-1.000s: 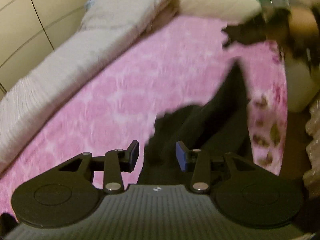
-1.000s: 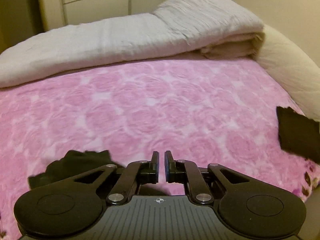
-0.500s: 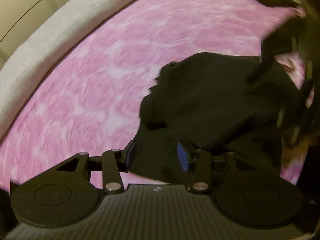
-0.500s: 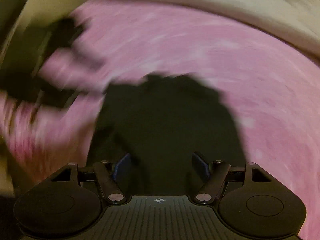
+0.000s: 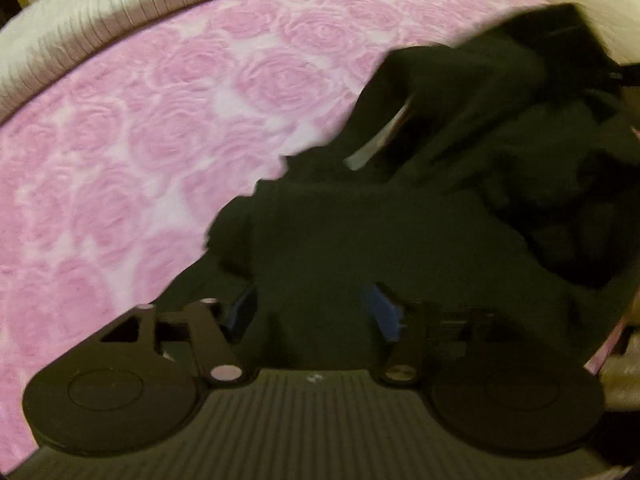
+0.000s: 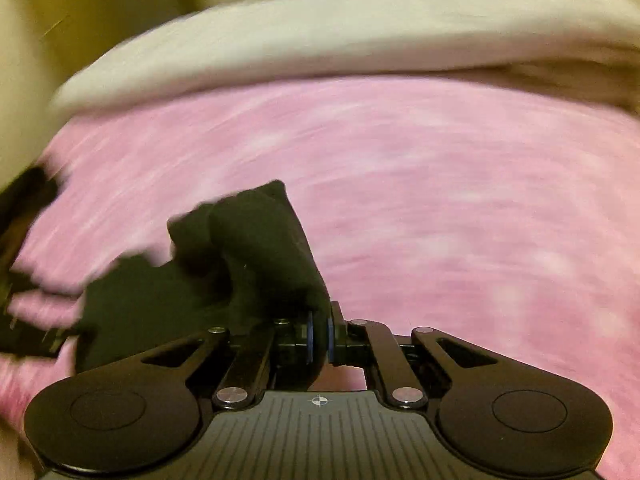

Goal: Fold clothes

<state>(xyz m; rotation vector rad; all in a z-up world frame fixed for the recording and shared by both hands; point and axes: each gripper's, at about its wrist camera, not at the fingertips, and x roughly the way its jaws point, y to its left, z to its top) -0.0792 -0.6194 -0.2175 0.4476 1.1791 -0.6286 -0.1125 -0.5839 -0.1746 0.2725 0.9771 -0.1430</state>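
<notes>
The jaws of the right gripper (image 6: 319, 334) are seen pressed nearly together, with a fold of the black garment (image 6: 256, 248) pinched between the blue pads; from that pinch the cloth rises ahead of the jaws and spreads to their left, lying bunched over the pink rose-patterned bedspread (image 6: 440, 200); beyond the jaws a pale rolled blanket (image 6: 320, 44) is laid along the far edge of the bed; this view is blurred.

The jaws of the left gripper (image 5: 316, 312) are seen parted and opening, the black garment (image 5: 380, 232) lying between them and over their tips; whether the pads press on it cannot be told; ahead of the jaws and to their right the cloth is heaped in dark folds; to their left the pink bedspread (image 5: 140, 140) is bare, and past it a ribbed pale blanket (image 5: 100, 12) is seen.
</notes>
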